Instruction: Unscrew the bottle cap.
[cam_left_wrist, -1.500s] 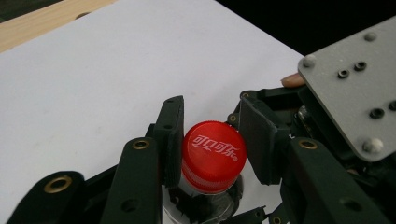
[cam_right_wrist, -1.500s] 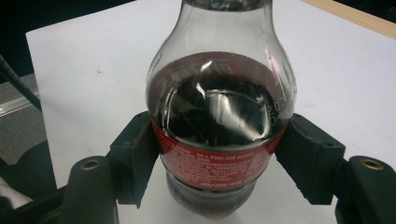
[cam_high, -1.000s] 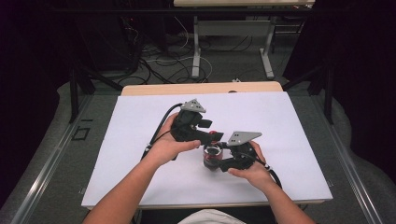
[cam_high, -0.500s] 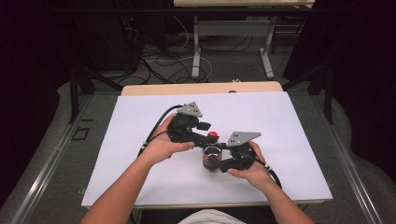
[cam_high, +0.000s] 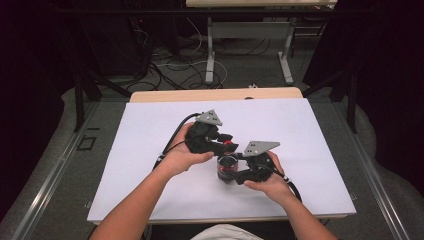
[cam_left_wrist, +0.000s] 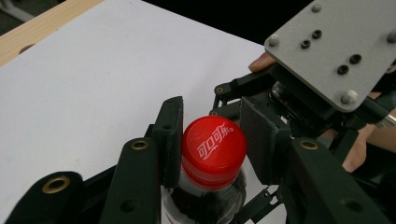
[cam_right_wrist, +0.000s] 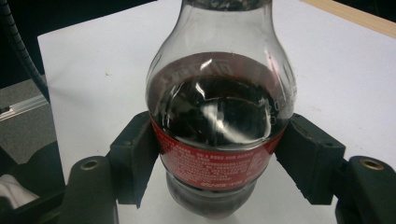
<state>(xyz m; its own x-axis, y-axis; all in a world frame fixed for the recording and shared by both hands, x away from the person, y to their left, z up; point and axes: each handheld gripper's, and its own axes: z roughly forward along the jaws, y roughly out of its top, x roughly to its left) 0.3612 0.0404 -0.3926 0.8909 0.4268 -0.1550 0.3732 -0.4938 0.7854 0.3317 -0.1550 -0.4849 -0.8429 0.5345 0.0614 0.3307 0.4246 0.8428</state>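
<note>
A small cola bottle (cam_high: 226, 171) with dark drink and a red label stands upright on the white table top (cam_high: 145, 150). My right gripper (cam_high: 229, 175) is shut on its body, one pad on each side of the label (cam_right_wrist: 210, 163). My left gripper (cam_high: 228, 143) comes in from the upper left at the red cap (cam_high: 230, 145). In the left gripper view both pads press against the sides of the cap (cam_left_wrist: 214, 150), so the left gripper (cam_left_wrist: 211, 140) is shut on it. Beyond the cap is the right gripper's grey plate (cam_left_wrist: 336, 51).
The white sheet covers a wooden table whose bare far edge (cam_high: 215, 94) shows at the back. Behind it stand table legs and loose cables on the floor (cam_high: 165, 65). A metal rail (cam_high: 55, 165) runs along the left side.
My left gripper has moved right and down from beside the bottle onto its cap, and its jaws now hold the cap. The right gripper and bottle stayed in place.
</note>
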